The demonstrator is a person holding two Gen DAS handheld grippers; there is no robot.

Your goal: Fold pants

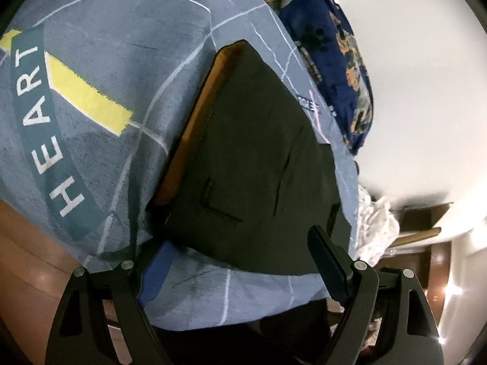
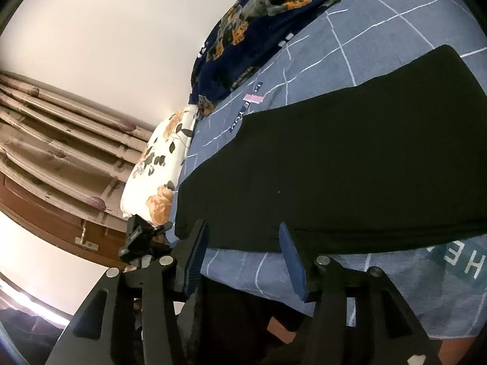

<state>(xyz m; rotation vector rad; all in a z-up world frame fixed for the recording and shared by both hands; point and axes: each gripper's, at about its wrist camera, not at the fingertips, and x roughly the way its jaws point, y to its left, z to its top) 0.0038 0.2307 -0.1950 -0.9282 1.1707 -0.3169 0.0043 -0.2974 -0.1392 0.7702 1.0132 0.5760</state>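
Note:
Black pants (image 1: 255,164) lie flat on a blue-grey bed sheet (image 1: 106,60), with an orange-brown lining showing along their left edge. A back pocket is visible on them. My left gripper (image 1: 243,258) is open just short of the pants' near edge, holding nothing. In the right wrist view the pants (image 2: 350,164) stretch across the sheet (image 2: 365,24). My right gripper (image 2: 240,243) is open at their near edge, its blue-padded fingers (image 2: 194,258) over the hem, holding nothing.
The sheet carries a teal "HEART" band (image 1: 42,140) and a yellow stripe. A navy floral blanket (image 2: 258,24) lies along the wall. A white floral pillow (image 2: 158,164) sits at the bed's end, near curtains (image 2: 61,140) and a wooden frame (image 1: 24,258).

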